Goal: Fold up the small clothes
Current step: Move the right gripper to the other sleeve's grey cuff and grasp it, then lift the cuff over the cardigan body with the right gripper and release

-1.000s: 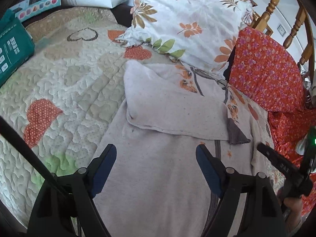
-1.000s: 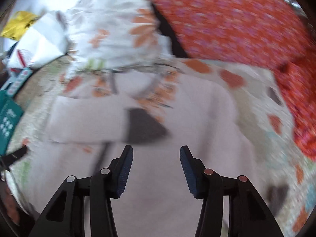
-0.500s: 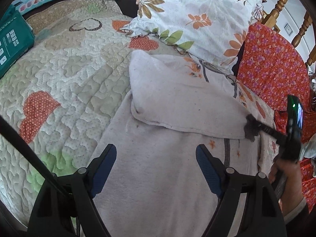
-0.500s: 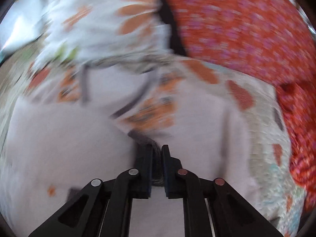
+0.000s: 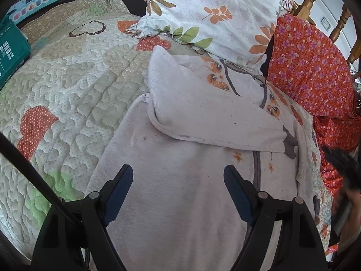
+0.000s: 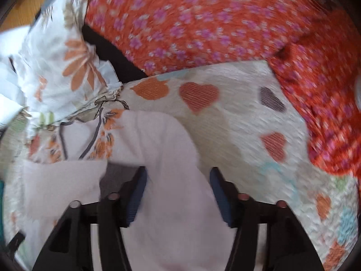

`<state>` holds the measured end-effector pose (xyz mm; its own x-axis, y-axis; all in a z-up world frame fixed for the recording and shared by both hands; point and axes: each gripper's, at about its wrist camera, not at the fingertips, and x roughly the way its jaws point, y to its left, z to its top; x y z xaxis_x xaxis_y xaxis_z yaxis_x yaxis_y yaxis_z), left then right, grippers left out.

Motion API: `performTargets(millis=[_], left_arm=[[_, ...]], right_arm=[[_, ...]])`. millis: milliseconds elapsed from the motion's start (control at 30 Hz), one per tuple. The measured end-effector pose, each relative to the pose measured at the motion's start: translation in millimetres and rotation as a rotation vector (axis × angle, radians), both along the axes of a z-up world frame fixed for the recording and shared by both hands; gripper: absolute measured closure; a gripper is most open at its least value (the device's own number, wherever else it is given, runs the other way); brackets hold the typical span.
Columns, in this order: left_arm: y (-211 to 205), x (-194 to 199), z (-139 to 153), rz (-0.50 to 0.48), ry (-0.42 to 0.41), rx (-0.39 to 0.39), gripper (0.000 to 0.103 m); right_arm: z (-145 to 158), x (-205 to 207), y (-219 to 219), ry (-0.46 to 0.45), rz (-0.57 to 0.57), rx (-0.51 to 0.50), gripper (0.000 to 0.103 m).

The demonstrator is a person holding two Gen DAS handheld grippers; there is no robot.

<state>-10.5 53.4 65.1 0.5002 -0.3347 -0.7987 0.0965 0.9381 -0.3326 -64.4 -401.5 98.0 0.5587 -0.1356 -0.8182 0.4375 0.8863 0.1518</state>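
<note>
Both grippers — left (image 5: 178, 189), right (image 6: 178, 192) — spread wide above sweater (image 5: 180, 214).

Rt tongs (image 6: 178, 192) open, over pale garment (image 6: 171, 149)

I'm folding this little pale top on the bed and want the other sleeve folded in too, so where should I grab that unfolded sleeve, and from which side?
Probably take the unfolded sleeve near its end, low between the open right gripper, coming from the garment's outer edge by the quilt. It lies flat, so pinch its free edge, then carry it across the folded sleeve.
</note>
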Motion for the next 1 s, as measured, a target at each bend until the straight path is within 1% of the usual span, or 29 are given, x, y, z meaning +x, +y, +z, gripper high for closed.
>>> performTargets(millis=[33,100,167,233,300,367,433,500,533,600,667,700,733,767,800,833,867,967,1000], left_arm=[[-0.9,-1.3,0.5,-0.003,-0.002,0.001,0.022],[-3.7,-4.7,1.3,-0.010,-0.007,0.007,0.022],[-7.7,-9.0,2.1,-0.020,-0.011,0.006,0.022],[-12.7,-13.5,2.7,-0.026,-0.021,0.012,0.022],[-19.2,-17.8,2.7,-0.035,-0.035,0.035,0.022],[-27.0,-21.8,2.2,-0.045,-0.050,0.060,0.022],[-33.5,-26.4,2.1,-0.053,-0.069,0.078,0.022],[-39.1,-30.2,2.1,-0.057,-0.083,0.092,0.022],[-42.0,-32.0,1.5,-0.060,-0.087,0.099,0.022],[-45.9,-33.0,-0.1,-0.073,-0.087,0.103,0.022],[-50.8,-32.9,-2.5,-0.094,-0.085,0.116,0.022],[-52.2,-33.0,-3.3,-0.099,-0.087,0.125,0.022],[-52.7,-33.1,-3.6,-0.097,-0.091,0.135,0.022],[-52.8,-33.5,-3.9,-0.094,-0.093,0.139,0.022],[-52.8,-33.5,-4.3,-0.096,-0.093,0.139,0.022],[-52.8,-33.0,-4.8,-0.101,-0.090,0.136,0.022],[-52.4,-32.2,-5.5,-0.105,-0.086,0.134,0.022],[-50.9,-28.2,-7.7,-0.099,-0.071,0.117,0.022],[-50.3,-26.8,-8.9,-0.096,-0.063,0.107,0.022]], right_arm=[[1.0,-20.2,-6.3,0.015,-0.004,0.015,0.040],[1.3,-58.8,-19.4,0.030,-0.054,-0.002,0.040],[-4.4,-103.4,-36.7,0.044,-0.137,-0.015,0.040],[-16.7,-134.4,-46.3,0.063,-0.191,0.016,0.040],[-29.0,-154.9,-52.5,0.061,-0.212,0.053,0.040],[-37.9,-161.1,-47.3,0.057,-0.192,0.073,0.040],[-42.3,-158.0,-36.7,0.066,-0.162,0.062,0.040],[-45.2,-150.0,-22.7,0.101,-0.123,0.031,0.040],[-46.4,-147.6,-17.4,0.127,-0.105,0.002,0.040],[-44.7,-142.2,-3.8,0.135,-0.052,-0.078,0.040],[-54.4,-133.0,-1.6,0.183,-0.035,-0.106,0.040],[-60.6,-127.9,-2.2,0.196,-0.024,-0.102,0.040],[-64.8,-124.7,-2.7,0.209,-0.019,-0.105,0.045],[-71.8,-119.5,-3.4,0.248,-0.022,-0.125,0.076],[-72.3,-118.5,-5.9,0.258,-0.030,-0.130,0.093],[-67.6,-120.9,-10.1,0.228,-0.047,-0.115,0.093],[-58.2,-126.6,-16.7,0.179,-0.076,-0.091,0.093],[-21.8,-148.4,-45.8,0.021,-0.188,-0.022,0.093],[-5.6,-158.6,-62.0,-0.045,-0.249,-0.009,0.093]])
